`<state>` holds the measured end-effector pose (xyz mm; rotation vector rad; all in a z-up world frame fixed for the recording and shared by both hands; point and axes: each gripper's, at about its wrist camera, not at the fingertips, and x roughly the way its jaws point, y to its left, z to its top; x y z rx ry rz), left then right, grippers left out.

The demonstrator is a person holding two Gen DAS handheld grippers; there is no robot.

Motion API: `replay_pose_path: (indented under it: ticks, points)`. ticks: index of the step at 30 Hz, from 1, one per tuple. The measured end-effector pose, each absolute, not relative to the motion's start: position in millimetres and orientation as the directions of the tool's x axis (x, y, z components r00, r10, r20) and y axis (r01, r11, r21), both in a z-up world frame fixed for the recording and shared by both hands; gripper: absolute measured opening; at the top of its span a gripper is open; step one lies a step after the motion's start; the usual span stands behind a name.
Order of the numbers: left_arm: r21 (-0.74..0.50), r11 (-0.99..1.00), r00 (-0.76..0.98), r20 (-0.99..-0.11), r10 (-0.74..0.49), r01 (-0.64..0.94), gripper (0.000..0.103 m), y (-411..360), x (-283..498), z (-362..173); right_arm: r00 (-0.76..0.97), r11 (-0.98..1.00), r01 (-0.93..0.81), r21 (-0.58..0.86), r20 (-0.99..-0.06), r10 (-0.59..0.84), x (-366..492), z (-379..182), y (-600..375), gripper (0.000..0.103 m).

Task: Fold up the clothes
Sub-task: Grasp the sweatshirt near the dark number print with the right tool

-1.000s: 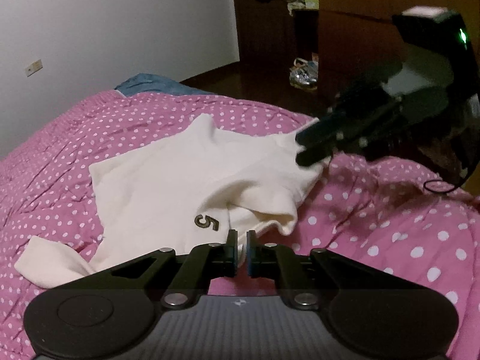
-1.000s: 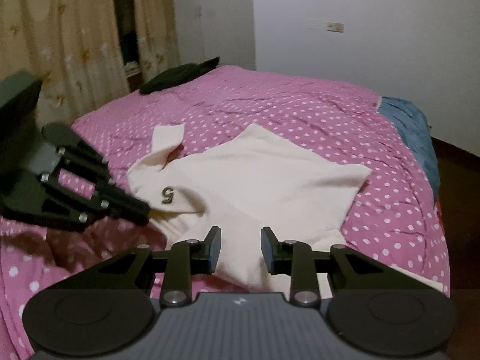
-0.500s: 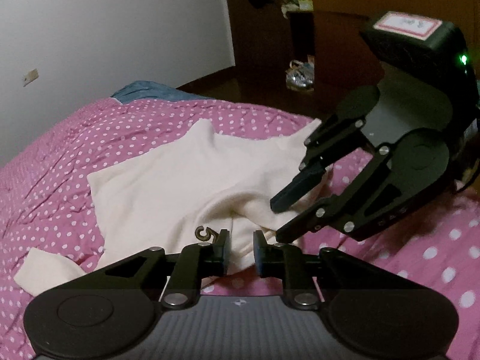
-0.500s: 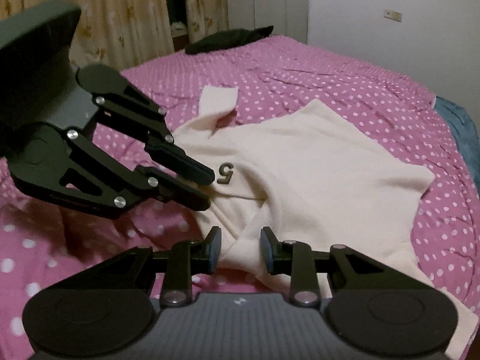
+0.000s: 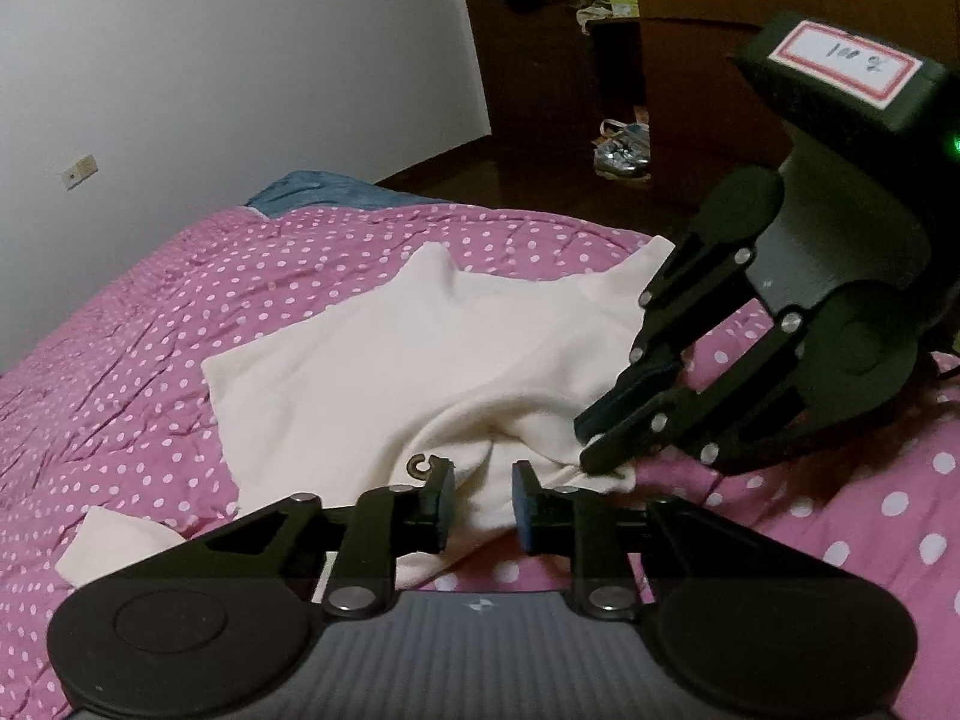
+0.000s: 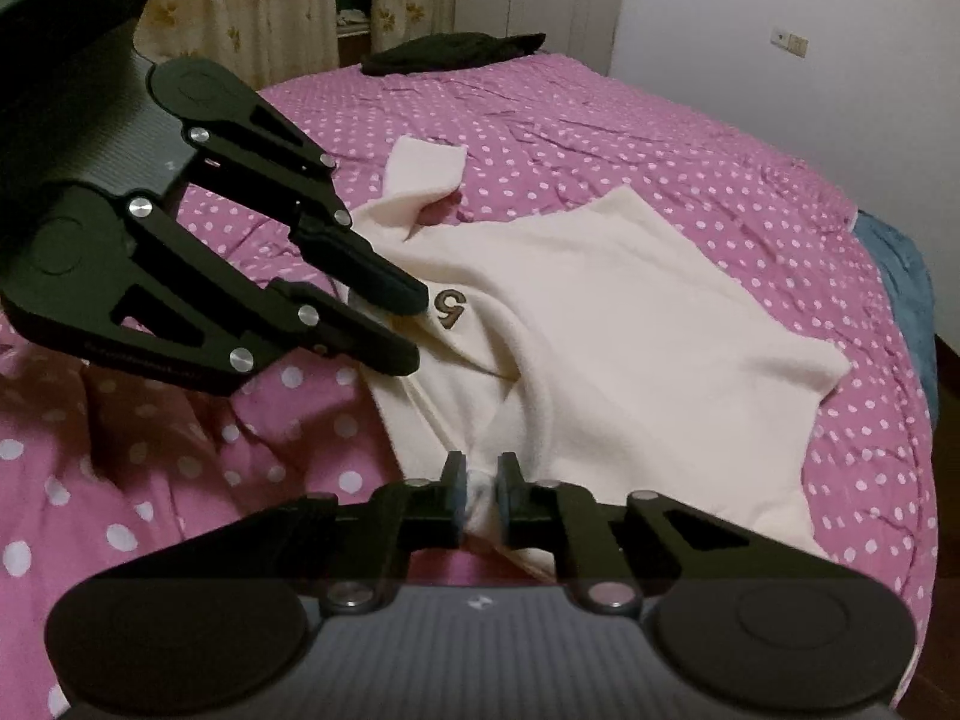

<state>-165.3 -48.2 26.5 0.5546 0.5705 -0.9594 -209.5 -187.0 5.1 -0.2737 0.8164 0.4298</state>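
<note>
Left wrist view: the left hand-held gripper [image 5: 480, 501], low centre, was opening, cream sweater [image 5: 372, 372] cloth between its parted jaws, unpinched. The sweater lay mid-frame on the bed [image 5: 120, 360], bare quilt at left.

Right wrist view: the right hand-held gripper [image 6: 480, 495] was closing, pinching the sweater [image 6: 630, 330] hem at lower centre; open bed [image 6: 600, 120] beyond.

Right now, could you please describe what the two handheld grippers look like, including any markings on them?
Both are matte black plastic. The left gripper has a grey ribbed body, round black side discs, slotted linkage arms with silver rivets, and blue pads on its jaws. The right gripper is built the same; the left wrist view shows a white red-bordered handwritten label on its top housing and a green light.
</note>
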Motion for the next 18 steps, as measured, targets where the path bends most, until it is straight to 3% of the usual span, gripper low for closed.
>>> replay_pose_path:
  ticks: [11,13,15,18]
  points:
    - [0.216,0.491,0.502,-0.64,-0.581,0.844,0.032,-48.0,-166.0,30.9,0.612,0.877,-0.478,-0.05,-0.735,0.292,-222.4,37.2,-198.5,0.006]
    - [0.226,0.493,0.513,-0.629,-0.585,0.84,0.036,-48.2,-166.7,32.3,0.601,0.873,-0.484,-0.049,-0.745,0.291,-224.4,37.6,-198.0,0.006]
    - [0.225,0.489,0.51,-0.625,-0.591,0.843,0.049,-47.6,-166.8,32.9,0.589,0.868,-0.494,-0.055,-0.755,0.287,-227.5,37.2,-197.0,0.006]
    - [0.227,0.478,0.501,-0.632,-0.591,0.849,0.049,-47.3,-167.3,31.3,0.568,0.859,-0.51,-0.049,-0.769,0.293,-231.5,35.9,-195.9,0.003]
